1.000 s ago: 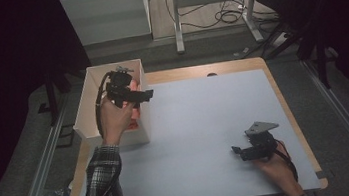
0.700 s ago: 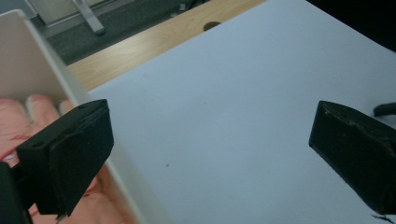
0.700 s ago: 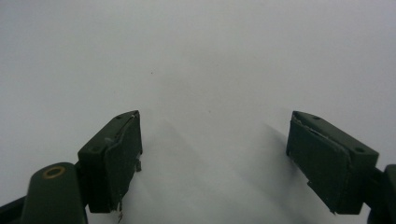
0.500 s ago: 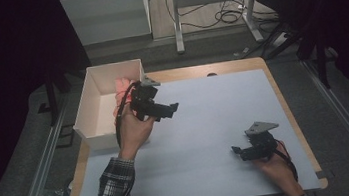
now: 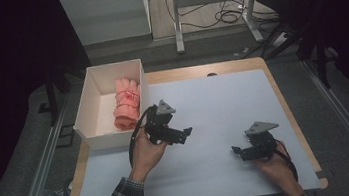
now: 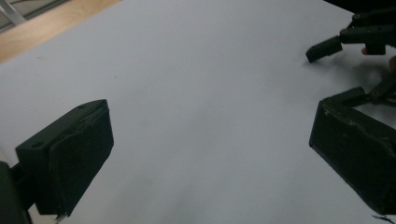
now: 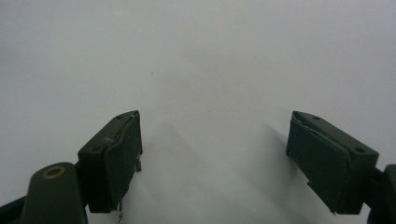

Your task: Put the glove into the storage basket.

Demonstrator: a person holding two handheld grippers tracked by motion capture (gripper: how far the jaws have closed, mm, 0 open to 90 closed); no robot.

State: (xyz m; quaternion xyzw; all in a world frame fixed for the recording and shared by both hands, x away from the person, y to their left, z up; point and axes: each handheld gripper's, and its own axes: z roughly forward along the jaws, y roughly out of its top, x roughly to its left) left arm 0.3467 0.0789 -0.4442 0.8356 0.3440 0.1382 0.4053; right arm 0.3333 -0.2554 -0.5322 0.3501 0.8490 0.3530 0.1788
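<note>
Left gripper (image 5: pixel 182 133): hovering over the white mat (image 5: pixel 224 107) just beside the box, jaws spread wide and carrying nothing.
Right gripper (image 5: pixel 239 151): lying low near the mat's right side, jaws parted and empty, probably idling.
Pink bundle (image 5: pixel 127 104): lying inside the white box (image 5: pixel 84 116), against its right wall; seemingly rolled cloth.

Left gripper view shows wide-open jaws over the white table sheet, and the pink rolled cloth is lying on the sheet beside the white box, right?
Not quite. The left gripper is indeed open above the white table sheet, but the high view shows the pink rolled cloth lying inside the white open-topped box, against its right wall, not on the sheet beside it.
</note>
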